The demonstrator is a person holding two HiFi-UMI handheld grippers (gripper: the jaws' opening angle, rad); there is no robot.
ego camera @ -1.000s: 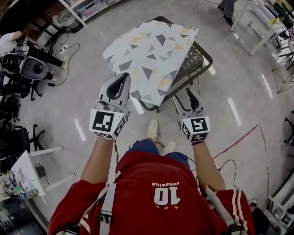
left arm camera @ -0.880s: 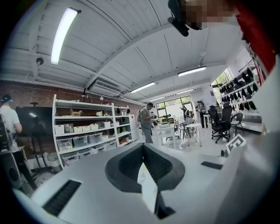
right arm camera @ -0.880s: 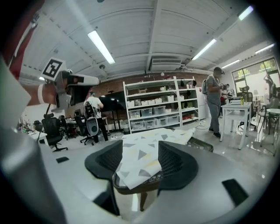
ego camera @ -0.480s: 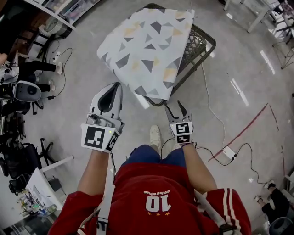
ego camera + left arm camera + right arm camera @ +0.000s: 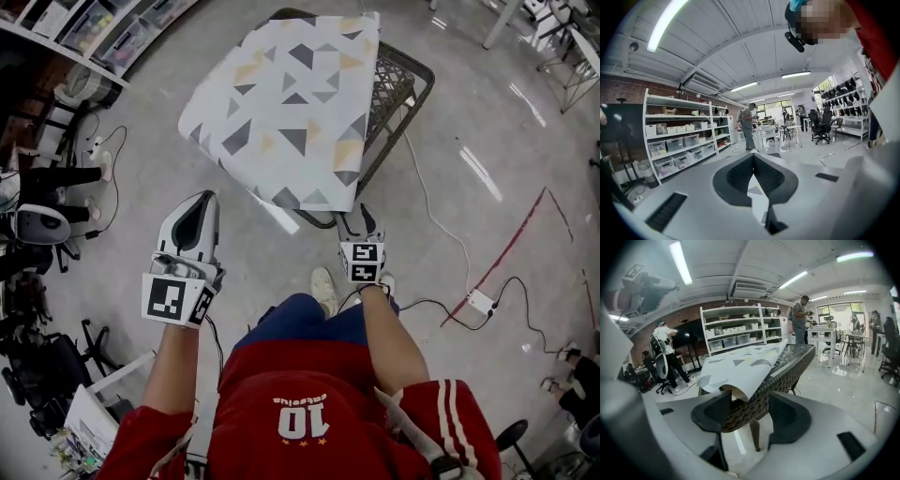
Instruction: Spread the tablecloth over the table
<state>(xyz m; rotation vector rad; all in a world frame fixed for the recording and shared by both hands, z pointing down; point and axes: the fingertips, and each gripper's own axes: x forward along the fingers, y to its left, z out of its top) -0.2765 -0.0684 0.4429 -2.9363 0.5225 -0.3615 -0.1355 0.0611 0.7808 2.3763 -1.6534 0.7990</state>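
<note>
Tablecloth [image 5: 286, 103] upper centre of head view, draped over wicker table [image 5: 403, 84]; right strip of the tabletop bare, near corner curling off the edge. Left gripper [image 5: 199, 208] lower left, jaws closed, empty. Right gripper [image 5: 360, 223] just below that corner, jaws wide, gripping nothing, probably not touching.

I count one tablecloth [image 5: 286, 103] and one wicker bench [image 5: 396, 89]. I have two tongs: one left tongs [image 5: 207, 196], one right tongs [image 5: 360, 217]. On the floor I see one white power strip [image 5: 480, 301].
</note>
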